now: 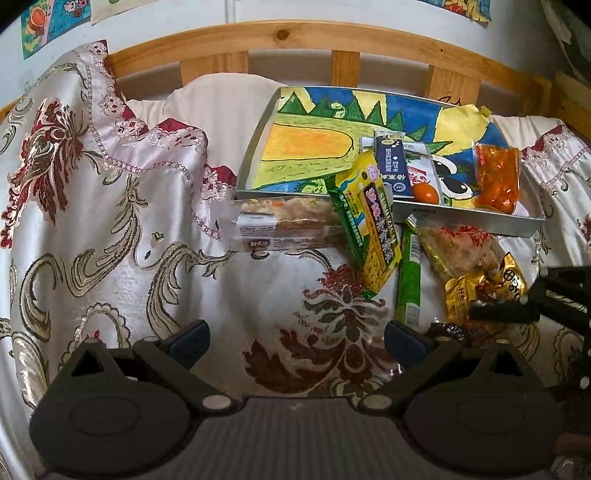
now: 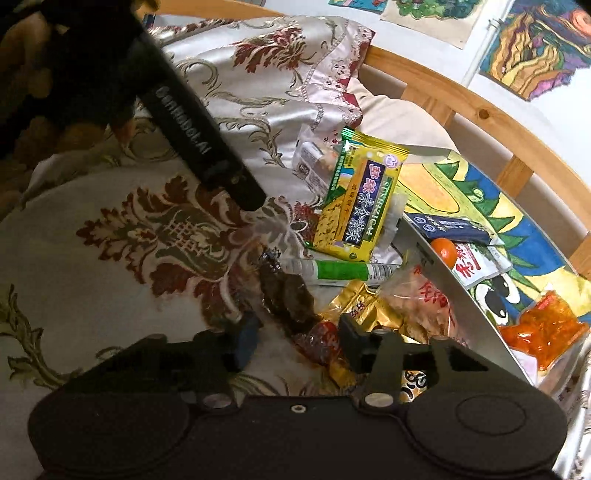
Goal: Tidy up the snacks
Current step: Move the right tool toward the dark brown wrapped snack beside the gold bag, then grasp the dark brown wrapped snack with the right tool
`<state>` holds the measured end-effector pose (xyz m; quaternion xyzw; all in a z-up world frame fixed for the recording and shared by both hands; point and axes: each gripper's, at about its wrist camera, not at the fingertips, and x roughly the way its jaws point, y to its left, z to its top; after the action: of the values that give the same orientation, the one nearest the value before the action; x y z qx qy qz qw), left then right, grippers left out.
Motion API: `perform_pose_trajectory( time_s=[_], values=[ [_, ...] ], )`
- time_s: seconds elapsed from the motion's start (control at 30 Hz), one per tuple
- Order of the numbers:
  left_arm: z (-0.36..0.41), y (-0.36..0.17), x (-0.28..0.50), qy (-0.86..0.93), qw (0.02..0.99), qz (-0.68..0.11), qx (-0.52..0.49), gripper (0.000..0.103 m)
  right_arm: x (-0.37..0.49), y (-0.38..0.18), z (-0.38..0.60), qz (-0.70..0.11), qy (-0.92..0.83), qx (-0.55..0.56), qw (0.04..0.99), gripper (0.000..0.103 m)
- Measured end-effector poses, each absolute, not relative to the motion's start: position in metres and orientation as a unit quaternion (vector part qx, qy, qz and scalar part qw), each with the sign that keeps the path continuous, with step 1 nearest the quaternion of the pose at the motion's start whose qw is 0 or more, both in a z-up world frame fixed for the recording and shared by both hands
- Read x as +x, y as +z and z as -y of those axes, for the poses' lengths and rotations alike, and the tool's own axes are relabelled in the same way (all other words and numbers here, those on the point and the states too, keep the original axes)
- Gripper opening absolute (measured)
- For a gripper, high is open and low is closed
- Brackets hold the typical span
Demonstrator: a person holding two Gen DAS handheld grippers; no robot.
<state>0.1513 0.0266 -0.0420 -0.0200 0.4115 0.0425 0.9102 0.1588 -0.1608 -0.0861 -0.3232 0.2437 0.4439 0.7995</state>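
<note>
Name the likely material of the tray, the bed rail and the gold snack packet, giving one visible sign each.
Tray: probably metal, matte grey with thin straight walls.
Bed rail: wood, showing grain and a knot.
Gold snack packet: likely foil or metallised plastic, crinkled and shiny.

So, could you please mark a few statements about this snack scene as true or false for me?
1. The small orange fruit lies inside the metal tray. True.
2. The yellow cracker packet lies flat in the middle of the tray. False: it leans across the tray's near rim, with most of it over the floral bedcover.
3. The left tongs are open with nothing between them. True.
4. The green stick packet is already in the tray. False: it lies on the bedcover, outside the tray.
</note>
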Motion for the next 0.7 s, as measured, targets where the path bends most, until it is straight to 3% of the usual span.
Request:
perform_pose_trajectory(
  time_s=[0.17,0.3,0.4,0.5,0.53,0.7],
  values=[
    [-0.027,-0.04,0.149,0.038,0.911,-0.409,-0.025,0.102,0.149,-0.086,0.161,-0.237,0.418,-0.335,0.811,0.038],
    [-0.03,-0.038,0.144,0.037,0.912,-0.407,-0.027,0.102,0.147,-0.09,0.158,-0.213,0.405,-0.365,0.811,0.055],
    [-0.032,-0.037,0.141,0.038,0.911,-0.409,-0.031,0.102,0.163,-0.089,0.157,-0.233,0.418,-0.342,0.809,0.06],
    [-0.033,-0.035,0.139,0.038,0.913,-0.404,-0.032,0.102,0.175,-0.088,0.155,-0.242,0.441,-0.328,0.8,0.059],
    [-0.033,-0.035,0.138,0.038,0.914,-0.403,-0.031,0.102,0.176,-0.088,0.153,-0.24,0.444,-0.328,0.798,0.052],
    [-0.031,-0.036,0.136,0.033,0.915,-0.401,-0.034,0.102,0.17,-0.089,0.15,-0.249,0.428,-0.32,0.808,0.046]
  ],
)
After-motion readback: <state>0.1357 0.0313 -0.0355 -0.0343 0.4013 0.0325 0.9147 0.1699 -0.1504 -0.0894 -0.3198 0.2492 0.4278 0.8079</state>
